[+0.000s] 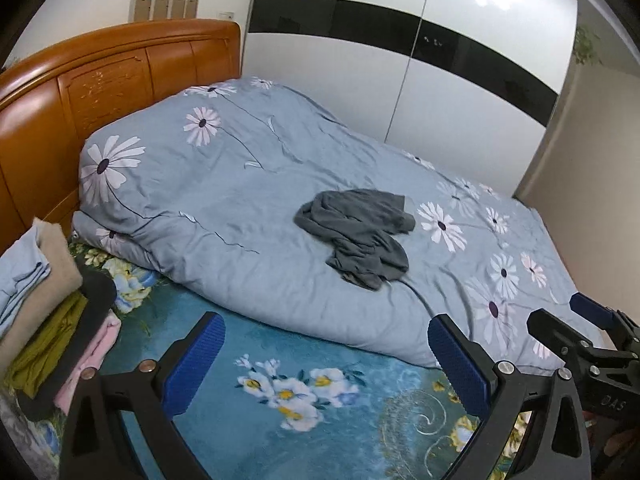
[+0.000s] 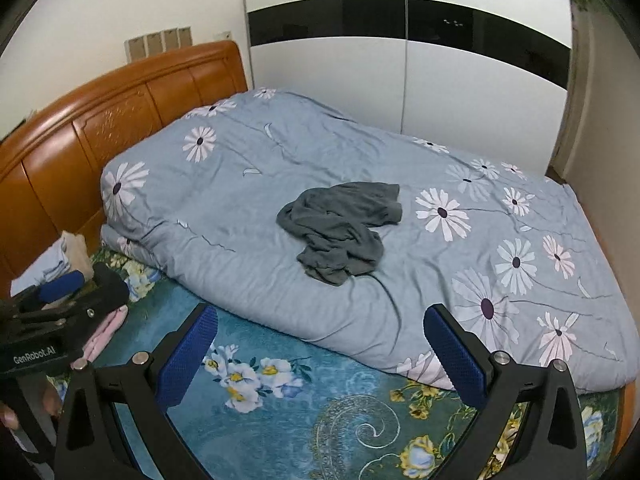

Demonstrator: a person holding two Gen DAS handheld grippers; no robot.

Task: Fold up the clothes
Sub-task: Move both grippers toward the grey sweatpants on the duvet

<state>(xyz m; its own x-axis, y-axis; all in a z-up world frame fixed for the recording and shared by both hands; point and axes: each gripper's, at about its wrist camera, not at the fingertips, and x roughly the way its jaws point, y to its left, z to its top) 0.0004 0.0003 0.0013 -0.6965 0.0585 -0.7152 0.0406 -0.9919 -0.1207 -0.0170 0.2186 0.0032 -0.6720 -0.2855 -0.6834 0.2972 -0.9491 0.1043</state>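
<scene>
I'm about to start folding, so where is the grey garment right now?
The grey garment lies crumpled near the middle of both wrist views, on top of the blue daisy-print duvet, ahead of both open grippers and touched by neither.

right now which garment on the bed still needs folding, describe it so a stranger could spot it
Start at the pale blue daisy-print duvet covering most of the bed. Near its middle lies a dark grey garment, crumpled in a loose heap. Unlike the folded stack of clothes by the wooden headboard, it is alone, unfolded and plain grey.
</scene>
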